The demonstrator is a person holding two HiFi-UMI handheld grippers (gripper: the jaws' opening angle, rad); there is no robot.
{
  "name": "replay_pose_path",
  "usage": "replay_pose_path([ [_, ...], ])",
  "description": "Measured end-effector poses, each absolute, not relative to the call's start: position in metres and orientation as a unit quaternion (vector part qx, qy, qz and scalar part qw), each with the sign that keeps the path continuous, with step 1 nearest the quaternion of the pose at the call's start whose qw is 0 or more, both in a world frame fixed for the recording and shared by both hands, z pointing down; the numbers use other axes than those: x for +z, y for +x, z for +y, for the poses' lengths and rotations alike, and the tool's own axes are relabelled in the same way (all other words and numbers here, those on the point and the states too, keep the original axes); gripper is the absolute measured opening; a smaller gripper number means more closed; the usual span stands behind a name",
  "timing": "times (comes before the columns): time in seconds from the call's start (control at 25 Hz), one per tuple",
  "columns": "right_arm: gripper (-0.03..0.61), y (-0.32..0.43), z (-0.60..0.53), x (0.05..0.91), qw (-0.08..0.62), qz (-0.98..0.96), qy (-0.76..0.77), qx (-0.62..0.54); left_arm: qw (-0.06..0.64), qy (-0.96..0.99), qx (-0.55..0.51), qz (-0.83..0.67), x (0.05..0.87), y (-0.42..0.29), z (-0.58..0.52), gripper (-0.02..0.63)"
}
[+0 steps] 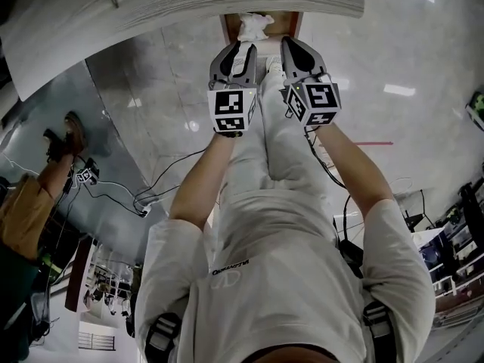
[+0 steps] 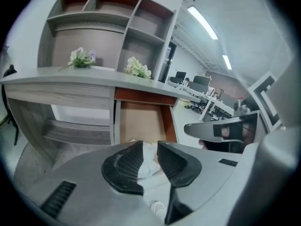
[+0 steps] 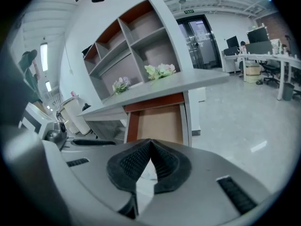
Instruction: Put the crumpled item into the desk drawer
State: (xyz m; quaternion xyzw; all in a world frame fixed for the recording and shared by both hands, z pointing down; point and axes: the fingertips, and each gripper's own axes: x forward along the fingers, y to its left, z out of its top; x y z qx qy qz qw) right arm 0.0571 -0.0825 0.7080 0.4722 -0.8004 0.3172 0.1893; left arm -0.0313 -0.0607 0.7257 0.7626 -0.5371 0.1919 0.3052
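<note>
The crumpled white item (image 1: 255,27) lies at the front of the open wooden drawer (image 1: 293,23), just beyond the tips of my left gripper (image 1: 243,45). In the left gripper view it (image 2: 146,163) shows through the gap of the left gripper (image 2: 149,144), whose jaws stand a little apart; I see no pad pressing on it. The drawer (image 2: 141,121) sits pulled out under the grey desk top (image 2: 70,74). My right gripper (image 1: 290,42) hovers beside the left, over the drawer's right side. Its tips (image 3: 151,141) meet, with nothing between them, in front of the drawer (image 3: 160,124).
A shelf unit on the desk holds two bunches of white flowers (image 2: 81,58) (image 2: 138,68). My own legs (image 1: 272,127) stand right under the grippers. Another person (image 1: 30,203) and floor cables (image 1: 144,199) are at the left. Office desks and chairs (image 2: 207,95) stand far right.
</note>
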Motion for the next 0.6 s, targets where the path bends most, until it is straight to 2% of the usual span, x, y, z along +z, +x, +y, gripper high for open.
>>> replay_pose_path([
  [0.08,0.002,0.059,-0.081,0.687,0.184,-0.805,0.469,0.313,0.298,0.758,0.197,-0.546,0.710,-0.041,-0.059,0.022],
  [0.12,0.002,0.060,-0.081,0.675,0.182,-0.809,0.465,0.310,0.295,0.759,0.194,-0.547,0.699,-0.045,-0.059,0.002],
  [0.24,0.002,0.058,-0.081,0.630,0.177,-0.826,0.448,0.293,0.278,0.775,0.173,-0.540,0.653,-0.053,-0.065,0.002],
  [0.6,0.002,0.076,-0.099,0.465,0.119,-0.854,0.451,0.231,0.170,0.796,0.117,-0.569,0.479,-0.106,-0.078,0.002],
])
